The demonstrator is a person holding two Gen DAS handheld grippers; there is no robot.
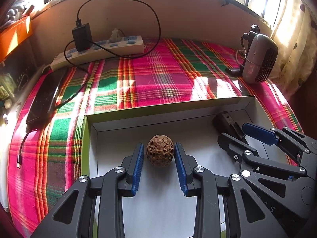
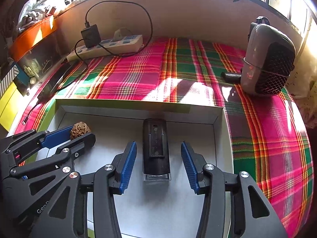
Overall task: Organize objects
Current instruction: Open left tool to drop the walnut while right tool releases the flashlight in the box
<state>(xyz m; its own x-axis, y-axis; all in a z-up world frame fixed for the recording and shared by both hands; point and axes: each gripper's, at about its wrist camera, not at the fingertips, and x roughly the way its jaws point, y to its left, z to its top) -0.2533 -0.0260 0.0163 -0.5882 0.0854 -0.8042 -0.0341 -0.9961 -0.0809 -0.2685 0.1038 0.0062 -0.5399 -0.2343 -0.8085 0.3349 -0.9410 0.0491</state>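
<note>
Left wrist view: blue pads (image 1: 138, 158) of my left gripper (image 1: 159, 154) sit nearest, either side of the walnut (image 1: 160, 153), jaws part open. Narrow gaps show on both sides, so no grip; the nut rests on the white floor of the box (image 1: 168, 112). My right gripper (image 1: 239, 132) enters from the right, its fingers straddling a black device (image 1: 222, 121), which is mostly covered by them. Only this view shows the phone (image 1: 46, 95) in full, on the plaid cloth (image 1: 158, 75) left of the box, cable running to it.

Right wrist view: my right gripper (image 2: 158, 158) stands wide, well clear of the black device (image 2: 156, 148), which lies lengthwise between the pads on the box (image 2: 138, 104) floor. Clear end cap nearest me, a clip or slot on top; I cannot tell what the device is. The left gripper (image 2: 79, 133) half hides the walnut (image 2: 80, 130). A grey mesh-fronted unit (image 2: 267, 59) stands much larger here at far right; the small black thing at its base is unclear. A power strip (image 2: 107, 46) with a black charger (image 2: 90, 32) sits against the back wall in both views.
</note>
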